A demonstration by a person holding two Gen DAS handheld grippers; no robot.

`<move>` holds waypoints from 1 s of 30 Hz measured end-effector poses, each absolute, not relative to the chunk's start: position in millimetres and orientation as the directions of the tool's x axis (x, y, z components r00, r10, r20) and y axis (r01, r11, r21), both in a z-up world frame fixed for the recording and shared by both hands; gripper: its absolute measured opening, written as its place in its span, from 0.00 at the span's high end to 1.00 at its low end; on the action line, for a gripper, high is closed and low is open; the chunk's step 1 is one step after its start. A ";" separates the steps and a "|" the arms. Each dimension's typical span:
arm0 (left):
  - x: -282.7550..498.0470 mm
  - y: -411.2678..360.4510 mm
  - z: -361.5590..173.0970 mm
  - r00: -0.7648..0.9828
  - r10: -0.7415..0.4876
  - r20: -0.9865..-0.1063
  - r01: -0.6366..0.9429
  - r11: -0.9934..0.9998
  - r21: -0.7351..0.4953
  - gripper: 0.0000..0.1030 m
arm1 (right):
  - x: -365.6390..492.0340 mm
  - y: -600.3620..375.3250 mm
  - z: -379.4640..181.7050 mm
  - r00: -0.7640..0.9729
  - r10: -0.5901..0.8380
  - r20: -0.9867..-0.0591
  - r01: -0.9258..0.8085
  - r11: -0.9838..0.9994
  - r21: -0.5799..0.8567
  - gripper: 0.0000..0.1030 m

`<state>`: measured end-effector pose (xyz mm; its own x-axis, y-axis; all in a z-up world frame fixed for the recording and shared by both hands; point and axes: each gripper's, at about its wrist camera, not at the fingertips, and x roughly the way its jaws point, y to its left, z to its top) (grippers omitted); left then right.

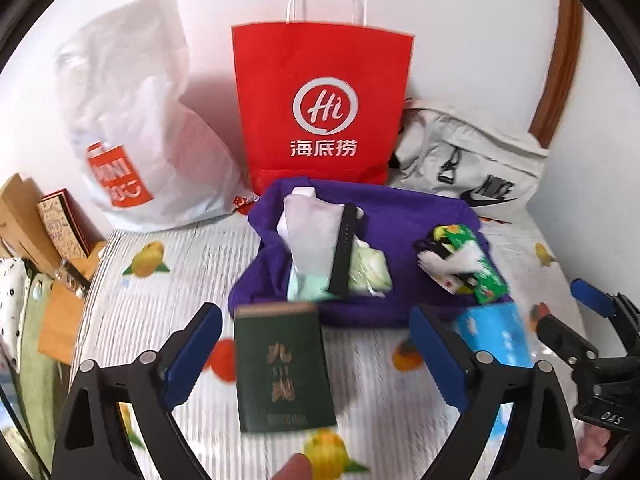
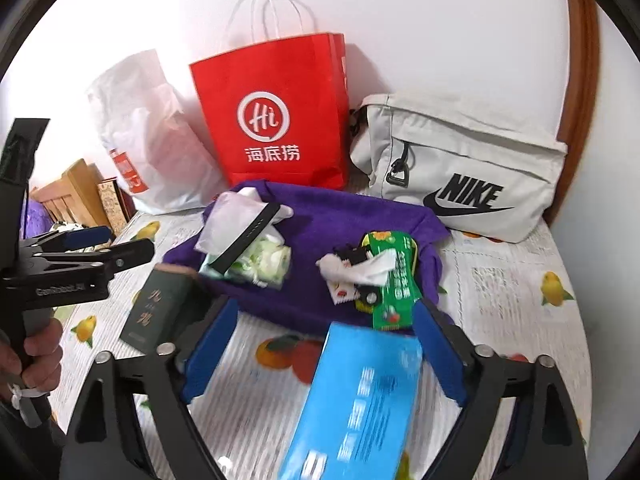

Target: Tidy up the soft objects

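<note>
A purple cloth (image 1: 404,220) (image 2: 340,224) lies spread on the bed. On it are a white pouch (image 1: 310,236) with a black strap (image 1: 343,252), a pale green tissue pack (image 1: 370,272) (image 2: 266,260), and a green packet (image 1: 476,264) (image 2: 394,280) with white wrappers. My left gripper (image 1: 316,354) is open around a dark green booklet (image 1: 282,364) (image 2: 160,308) lying on the sheet. My right gripper (image 2: 324,348) is open over a blue tissue box (image 2: 360,404) (image 1: 496,332).
A red paper bag (image 1: 320,100) (image 2: 276,112), a white plastic bag (image 1: 136,128) (image 2: 152,136) and a white Nike bag (image 2: 460,168) (image 1: 468,164) stand against the wall behind the cloth. Boxes and a wooden bedside (image 1: 36,216) are at left. The fruit-print sheet (image 1: 168,276) covers the bed.
</note>
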<state>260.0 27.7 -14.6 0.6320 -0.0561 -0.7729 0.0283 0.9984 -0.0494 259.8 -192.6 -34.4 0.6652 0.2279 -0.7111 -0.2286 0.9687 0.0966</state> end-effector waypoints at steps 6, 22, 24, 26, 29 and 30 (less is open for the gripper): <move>201.0 27.2 3.9 0.666 -0.038 -0.745 0.015 0.999 -0.038 0.04 | 205.1 -187.4 -12.2 0.696 0.220 -0.683 -0.224 0.971 0.084 0.07; 79.3 15.7 16.0 0.711 0.041 -0.702 -0.041 0.999 0.017 0.04 | 82.1 -204.1 1.2 0.723 0.220 -0.655 -0.173 0.975 0.137 0.06; 67.5 11.4 17.2 0.719 0.038 -0.694 -0.037 0.999 0.017 0.03 | 69.3 -207.6 1.8 0.725 0.218 -0.653 -0.172 0.976 0.135 0.06; 56.7 8.1 17.4 0.726 0.036 -0.687 -0.036 0.999 0.014 0.03 | 57.4 -211.3 3.2 0.739 0.211 -0.640 -0.164 0.977 0.132 0.06; 43.8 3.3 16.0 0.731 0.029 -0.682 -0.030 0.999 0.010 0.03 | 42.6 -214.9 2.4 0.745 0.198 -0.637 -0.157 0.980 0.121 0.06; 41.1 1.9 15.3 0.730 0.028 -0.682 -0.027 1.000 0.012 0.03 | 39.6 -215.6 1.7 0.747 0.193 -0.637 -0.157 0.981 0.114 0.06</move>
<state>41.1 1.9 15.3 0.7305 0.0277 -0.6824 -0.0270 0.9996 0.0116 39.6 -215.6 1.7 0.7466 0.1934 -0.6366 -0.1568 0.9810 0.1142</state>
